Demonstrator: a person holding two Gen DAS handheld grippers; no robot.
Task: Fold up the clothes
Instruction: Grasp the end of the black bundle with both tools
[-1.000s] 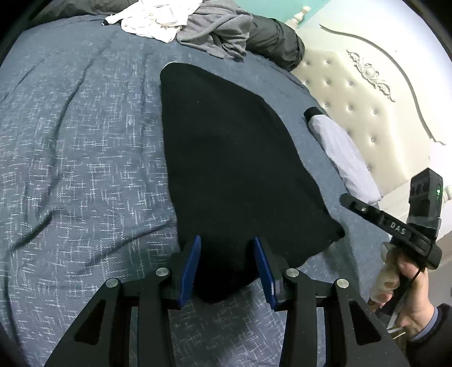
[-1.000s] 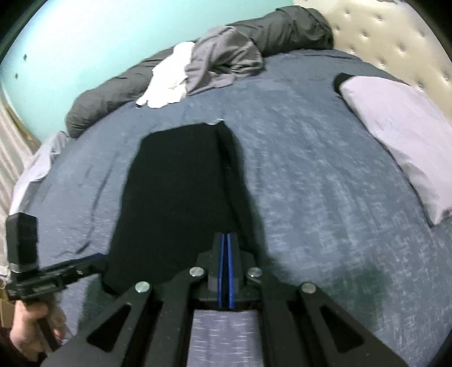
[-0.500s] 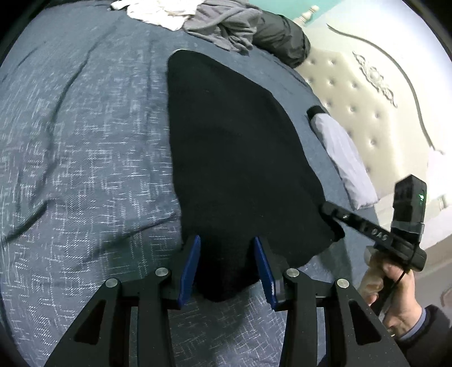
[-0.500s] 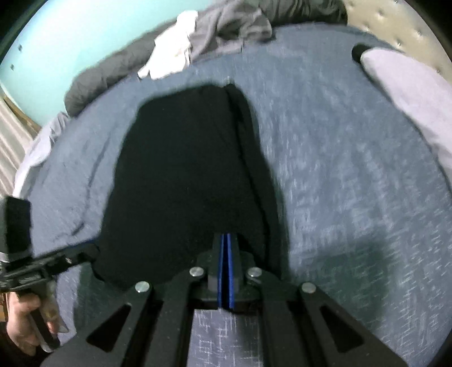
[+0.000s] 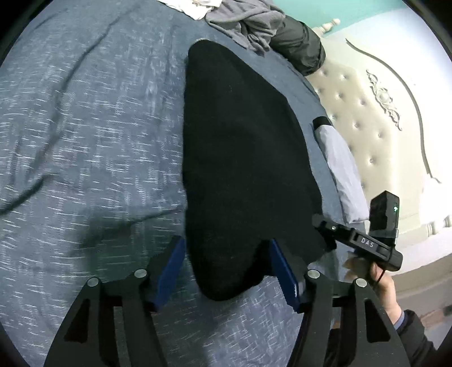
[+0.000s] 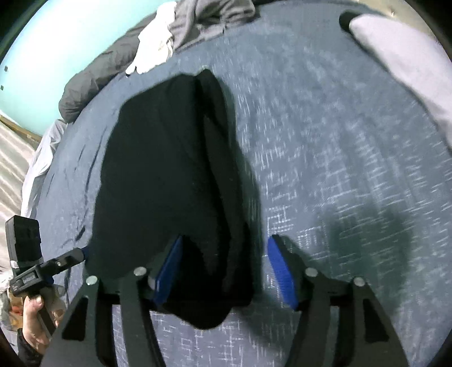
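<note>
Black knit, folded long and narrow, is what we see in both views: the garment [image 5: 243, 158] lies flat on the blue-grey bedspread [image 5: 84, 141], its near end rounded and reaching back between our fingers. On the side of the right gripper [image 6: 226, 271], seen from the left view, we read "DAS" in white; the small label on the left gripper [image 5: 226, 268], seen from the right view, is too blurred to read. Both grippers are spread wide, each straddling a near corner of the garment without pinching it, blue pads standing off to either side. The left view alone shows the tufted cream headboard [image 5: 375, 118] with its carved scroll and a green light on the right unit. The right view alone shows a lengthwise fold ridge on the garment, the teal wall [image 6: 70, 36], and the bed's far side dropping to a pale sheet [image 6: 36, 163]. A pale pillow [image 6: 401, 65] lies well apart on the right, and a heap of grey and white clothes [image 5: 240, 19] sits past the garment's far end, close to it. Wide bare bedspread lies on both long sides of the garment.
</note>
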